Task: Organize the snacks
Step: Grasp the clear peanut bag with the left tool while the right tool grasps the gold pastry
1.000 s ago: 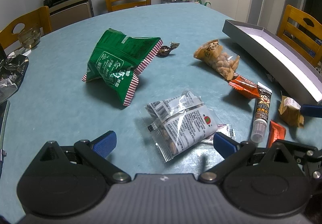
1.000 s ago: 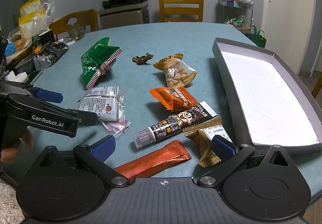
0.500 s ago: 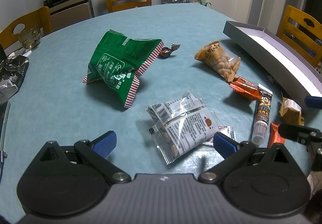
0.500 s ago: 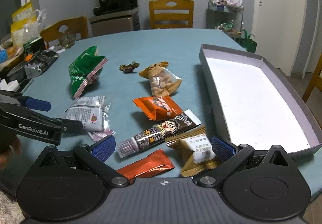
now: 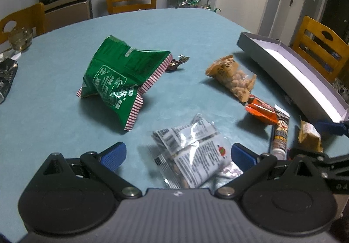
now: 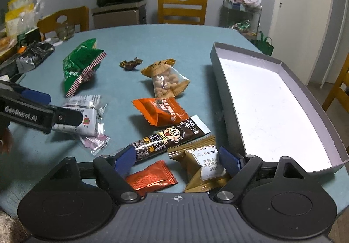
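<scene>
Snacks lie on a blue-green table (image 5: 54, 112). My left gripper (image 5: 177, 156) is open around a clear white-label packet (image 5: 194, 155), its pads on either side, apart from it. My right gripper (image 6: 177, 161) is open low over a gold packet (image 6: 205, 166), a red foil sachet (image 6: 150, 178) and a dark cartoon tube (image 6: 170, 137). Farther off lie an orange packet (image 6: 161, 109), a peanut bag (image 6: 165, 78), a green bag (image 5: 117, 79) and a small dark candy (image 6: 130, 63). An empty grey tray (image 6: 268, 101) stands on the right.
Wooden chairs (image 6: 182, 9) ring the table. A glass (image 5: 20, 38) and dark foil bags (image 6: 35, 55) sit at the left edge. A cabinet with a black appliance (image 6: 122, 2) and a wire rack (image 6: 242, 13) stand behind.
Both grippers have moved forward and lower. The left now straddles the clear packet. The right has closed in on the gold packet and red sachet.
</scene>
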